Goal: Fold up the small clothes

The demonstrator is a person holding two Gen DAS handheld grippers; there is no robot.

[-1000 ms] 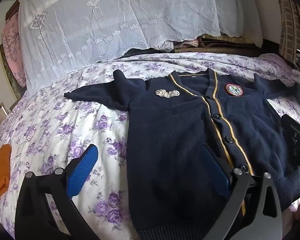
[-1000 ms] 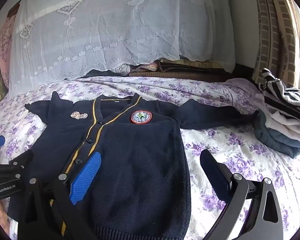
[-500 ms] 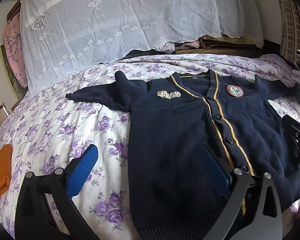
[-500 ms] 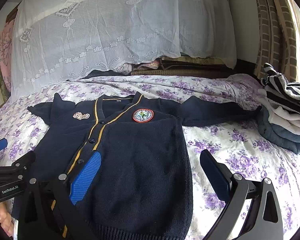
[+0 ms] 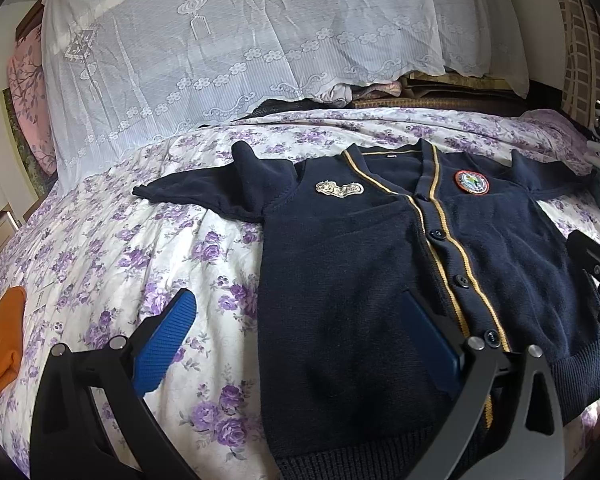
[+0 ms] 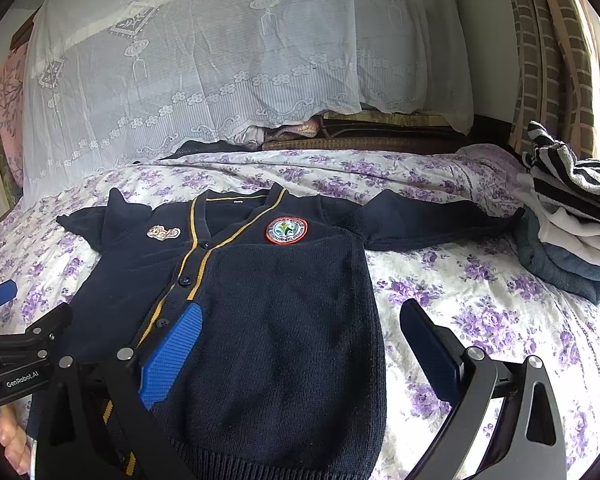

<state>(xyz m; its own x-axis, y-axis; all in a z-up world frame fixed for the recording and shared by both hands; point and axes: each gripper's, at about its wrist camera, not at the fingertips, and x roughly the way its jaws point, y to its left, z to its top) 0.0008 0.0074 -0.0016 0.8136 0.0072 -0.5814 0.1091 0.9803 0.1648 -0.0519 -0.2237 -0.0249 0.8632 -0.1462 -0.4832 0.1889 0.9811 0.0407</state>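
the navy cardigan (image 5: 380, 272) lies flat and buttoned, front up, on the floral bedsheet (image 5: 140, 248), sleeves spread toward 10 and 2 o'clock. the left gripper (image 5: 296, 340) and right gripper (image 6: 300, 344) both hover wide apart and empty near the hem at 6 o'clock. judged best: each pinches a sleeve cuff and folds it straight across the chest, keeping the knit smooth.

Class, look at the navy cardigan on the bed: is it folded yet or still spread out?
Spread out. The navy cardigan lies flat, front up and buttoned, both sleeves stretched sideways on the floral bedspread; no fold shows.
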